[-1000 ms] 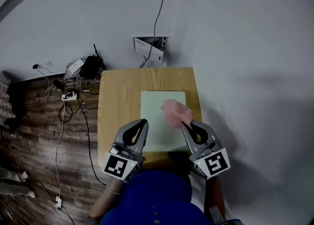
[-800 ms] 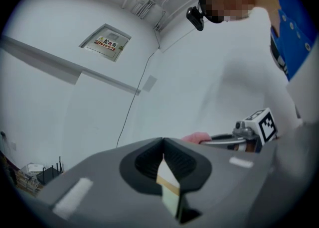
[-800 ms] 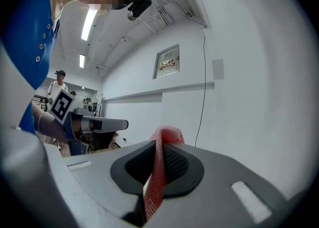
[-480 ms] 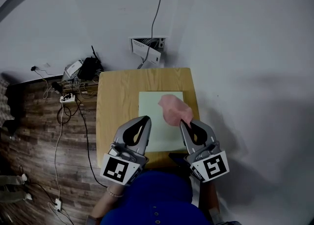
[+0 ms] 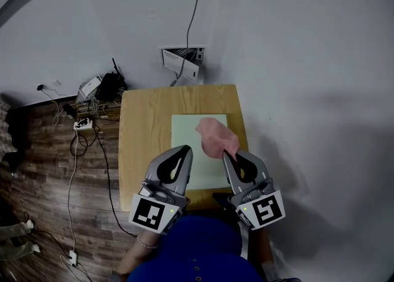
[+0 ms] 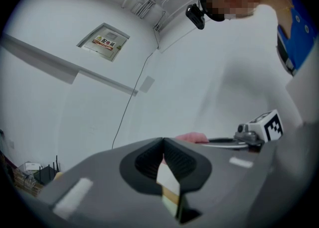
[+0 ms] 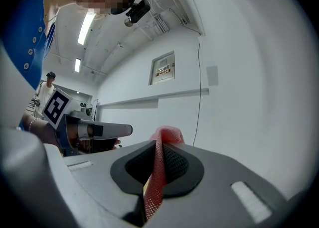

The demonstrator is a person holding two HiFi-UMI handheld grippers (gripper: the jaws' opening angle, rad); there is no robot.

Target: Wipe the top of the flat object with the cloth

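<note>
A pale green flat sheet [image 5: 188, 133] lies on the small wooden table [image 5: 144, 127]. Over its right part hangs a pink cloth [image 5: 214, 136], held up off the sheet by my right gripper [image 5: 226, 153], which is shut on it. In the right gripper view the cloth [image 7: 158, 172] runs as a pinched strip between the closed jaws of the right gripper [image 7: 158, 142] and bunches above their tips. My left gripper [image 5: 186, 149] hovers over the sheet's near left part, shut and empty. In the left gripper view the closed left gripper [image 6: 163, 140] shows with the cloth [image 6: 192, 137] beyond it.
An open wall box [image 5: 181, 62] with a cable up the wall sits behind the table. A router and tangled cords [image 5: 98, 90] lie on the wooden floor at the left. The person's blue shirt [image 5: 191, 253] fills the bottom edge.
Both grippers have lifted a little toward the head camera, and the cloth has risen with the right one. Neither gripper's jaws have changed.
</note>
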